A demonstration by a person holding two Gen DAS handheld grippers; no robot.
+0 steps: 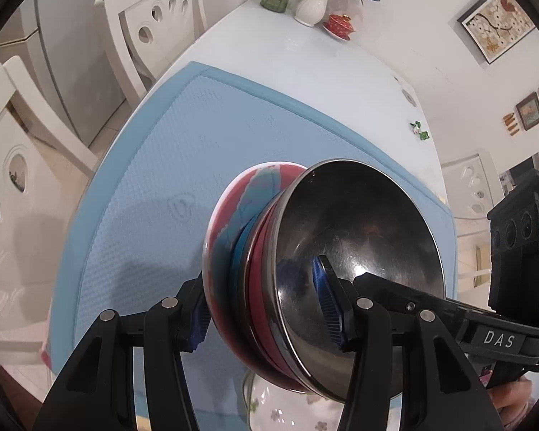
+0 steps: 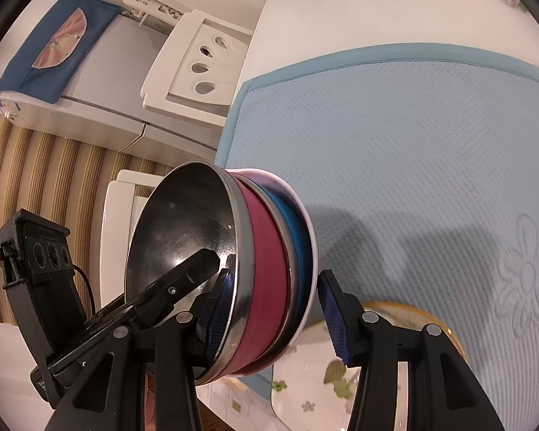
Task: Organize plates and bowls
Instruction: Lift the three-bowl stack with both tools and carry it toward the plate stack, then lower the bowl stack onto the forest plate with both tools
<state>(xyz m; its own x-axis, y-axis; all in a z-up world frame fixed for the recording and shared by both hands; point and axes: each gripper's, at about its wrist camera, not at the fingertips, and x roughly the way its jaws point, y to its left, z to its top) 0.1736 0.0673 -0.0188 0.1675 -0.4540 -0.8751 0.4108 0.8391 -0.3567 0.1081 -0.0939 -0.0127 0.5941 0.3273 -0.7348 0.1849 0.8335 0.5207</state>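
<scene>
Two grippers clamp one stack of nested bowls (image 1: 298, 280) btwn them, and you hold it tipped on its side above the blue mat (image 1: 183, 151). Your left gripper (image 1: 266, 309) has one blue pad inside the steel bowl (image 1: 359, 230) and the other on the outside of the stack, so it's grasping the stack across the rim. Your right gripper (image 2: 273, 319) does the same from the opposite side: left pad inside the steel bowl's mouth, but the right pad shows a thin gap to the white rim in the right wrist view, so can't tell if that pad truly presses.

Stack order, seen from the right wrist: steel bowl (image 2: 183, 226) on the inside, then a red-walled bowl (image 2: 266, 280), then a blue-walled bowl (image 2: 302, 248), w/ a white-rimmed bowl outermost. In the left wrist view the outermost bowl (image 1: 240, 208) shows a red and blue pattern on its outside.

Stack sits clear of the mat; its shadow falls on the mat below. Mat lies on the white desk (image 1: 305, 57). A floral plate (image 2: 409, 327) lies on the desk under your grippers, near edge. At the far end of the desk: flower vases (image 1: 311, 7) and a red lidded cup (image 1: 339, 23). White chairs (image 1: 154, 25) stand beside the desk.
</scene>
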